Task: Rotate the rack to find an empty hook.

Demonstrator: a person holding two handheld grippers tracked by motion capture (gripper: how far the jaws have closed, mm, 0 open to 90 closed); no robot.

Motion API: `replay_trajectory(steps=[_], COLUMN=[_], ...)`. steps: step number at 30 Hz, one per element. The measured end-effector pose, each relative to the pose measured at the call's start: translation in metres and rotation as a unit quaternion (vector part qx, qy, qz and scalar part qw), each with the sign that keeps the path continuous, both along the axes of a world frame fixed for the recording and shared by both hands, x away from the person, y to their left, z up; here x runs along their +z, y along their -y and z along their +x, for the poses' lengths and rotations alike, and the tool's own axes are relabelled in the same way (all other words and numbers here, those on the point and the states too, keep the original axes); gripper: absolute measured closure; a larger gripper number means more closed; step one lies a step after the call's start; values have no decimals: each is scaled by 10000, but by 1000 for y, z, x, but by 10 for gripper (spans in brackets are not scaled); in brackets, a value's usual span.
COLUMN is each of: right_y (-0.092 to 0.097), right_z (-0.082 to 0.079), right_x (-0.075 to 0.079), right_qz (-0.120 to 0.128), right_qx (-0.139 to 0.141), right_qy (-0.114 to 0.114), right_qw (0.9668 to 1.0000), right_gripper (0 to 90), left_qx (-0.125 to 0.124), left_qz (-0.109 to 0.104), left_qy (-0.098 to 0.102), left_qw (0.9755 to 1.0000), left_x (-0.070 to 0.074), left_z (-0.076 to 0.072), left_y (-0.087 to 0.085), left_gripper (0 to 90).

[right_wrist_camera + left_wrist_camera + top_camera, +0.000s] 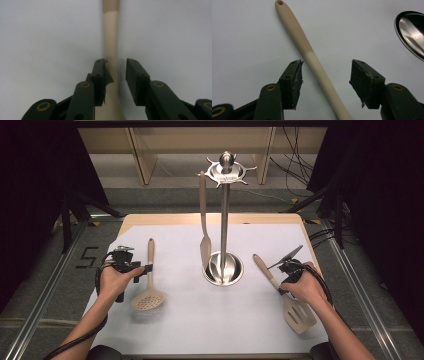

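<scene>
A beige skimmer spoon lies on the white sheet at the left, its handle pointing away from me. My left gripper is open wide, and the handle runs between its jaws without touching them. At the right lies a beige slotted spatula. My right gripper straddles the spatula's handle. Its left pad sits close against the handle, a gap shows at the right pad, and it is open.
A steel utensil stand rises at the table's middle back, its round base between the two utensils. One beige turner hangs from its top ring. The white sheet covers the wooden table. Cables trail from both grippers.
</scene>
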State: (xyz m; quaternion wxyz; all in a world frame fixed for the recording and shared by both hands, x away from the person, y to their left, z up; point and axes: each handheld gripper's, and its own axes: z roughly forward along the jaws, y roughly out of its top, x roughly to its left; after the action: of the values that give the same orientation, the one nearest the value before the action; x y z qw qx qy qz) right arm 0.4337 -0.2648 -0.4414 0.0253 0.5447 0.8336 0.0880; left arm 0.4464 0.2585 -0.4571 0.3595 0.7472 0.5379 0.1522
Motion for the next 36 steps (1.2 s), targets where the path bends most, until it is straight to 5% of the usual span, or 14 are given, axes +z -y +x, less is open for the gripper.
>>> replay_trajectory(steps=[13,20,26,30,36], right_y=[-16,-17,-16,-15,-16], right_z=[10,13,20,22,20], right_x=[-11,-11,-13,-10,-9], right_qz=[-265,-282,-255,-202,-263], right_qx=[401,342,562,222,258], right_qy=[186,85,-8,-231,-211], right_qw=[9987,9990,9981,9993,9991], right_gripper=[719,759,779,787,789], left_qx=[-77,-160,-185,-161,-100], left_qz=[-66,-67,-101,-136,-220], left_qy=[49,128,192,255,320], left_qw=[9999,9998,9996,9995,9992], left_x=[3,5,7,9,11], left_z=[2,3,2,1,0], left_y=[2,6,9,9,9], left_gripper=[418,417,417,419,421])
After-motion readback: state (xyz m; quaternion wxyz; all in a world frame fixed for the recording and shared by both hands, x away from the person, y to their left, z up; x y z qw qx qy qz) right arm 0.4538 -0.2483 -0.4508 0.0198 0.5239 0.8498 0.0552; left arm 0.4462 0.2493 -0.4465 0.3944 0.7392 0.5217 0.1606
